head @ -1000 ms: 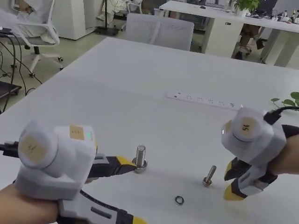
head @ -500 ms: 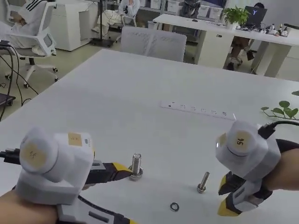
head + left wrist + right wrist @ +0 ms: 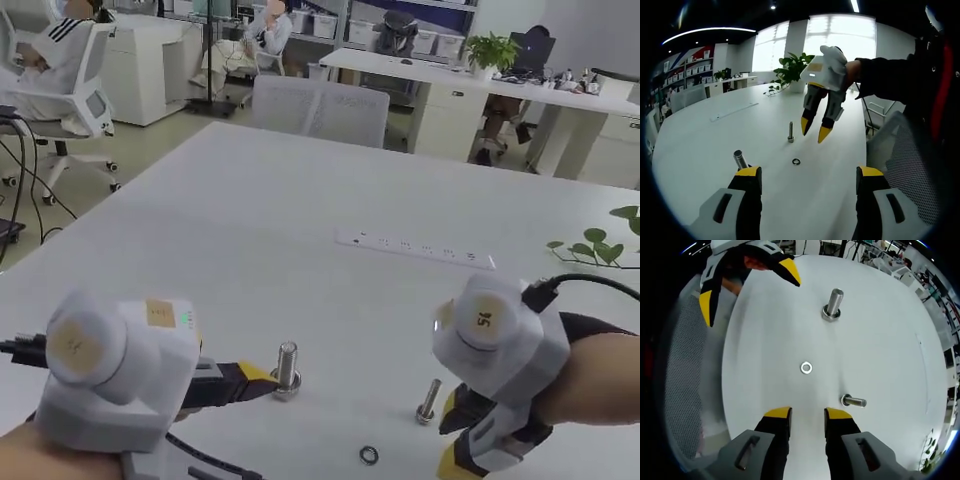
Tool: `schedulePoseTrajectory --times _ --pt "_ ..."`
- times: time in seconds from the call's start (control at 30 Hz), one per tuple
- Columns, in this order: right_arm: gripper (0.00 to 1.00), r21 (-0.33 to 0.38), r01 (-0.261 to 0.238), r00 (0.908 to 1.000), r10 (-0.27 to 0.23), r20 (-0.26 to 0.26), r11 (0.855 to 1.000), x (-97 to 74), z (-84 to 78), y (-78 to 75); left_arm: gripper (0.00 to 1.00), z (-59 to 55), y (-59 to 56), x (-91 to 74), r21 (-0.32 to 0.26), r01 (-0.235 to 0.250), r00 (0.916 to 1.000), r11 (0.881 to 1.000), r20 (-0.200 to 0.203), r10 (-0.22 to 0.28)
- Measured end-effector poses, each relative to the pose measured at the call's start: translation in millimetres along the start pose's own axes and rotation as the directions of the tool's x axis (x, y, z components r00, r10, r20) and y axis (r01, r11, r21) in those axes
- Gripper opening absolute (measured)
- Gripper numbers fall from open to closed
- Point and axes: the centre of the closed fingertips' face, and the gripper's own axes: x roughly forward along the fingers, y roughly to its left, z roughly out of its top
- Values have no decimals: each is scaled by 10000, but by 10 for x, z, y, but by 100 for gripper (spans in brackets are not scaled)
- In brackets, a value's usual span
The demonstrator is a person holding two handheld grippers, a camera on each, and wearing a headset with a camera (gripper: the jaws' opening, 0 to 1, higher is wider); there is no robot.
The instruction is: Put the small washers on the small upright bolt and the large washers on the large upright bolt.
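The large bolt point(image 3: 286, 366) stands upright on the white table point(image 3: 300, 220), and the small bolt point(image 3: 428, 400) stands to its right. One small washer point(image 3: 369, 455) lies flat in front of them, nearer me. My left gripper point(image 3: 262, 425) is open wide, with its upper yellow tip just left of the large bolt point(image 3: 740, 159). My right gripper point(image 3: 447, 435) hangs open with a narrow gap and nothing in it, just right of the small bolt. In the right gripper view its jaws point(image 3: 808, 414) point at the washer point(image 3: 806, 367), with the small bolt point(image 3: 854, 401) to the right.
A white power strip point(image 3: 415, 247) lies across the table's middle. Plant leaves point(image 3: 590, 245) reach in at the right edge. A grey chair point(image 3: 320, 110) stands at the far end, with desks and seated people beyond it. The table's near edge lies close to both grippers.
The head camera has tilted up, so everything sits lower in the picture. My right gripper has come nearer to the small bolt and the washer. The left gripper stays beside the large bolt.
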Motion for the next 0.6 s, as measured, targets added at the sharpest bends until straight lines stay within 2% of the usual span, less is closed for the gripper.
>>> schedulePoseTrajectory --times 0.6 --pt "27 -751 -251 9995 263 156 9969 121 404 42 77 -8 2 -22 -37 -51 10000 10000 41 51"
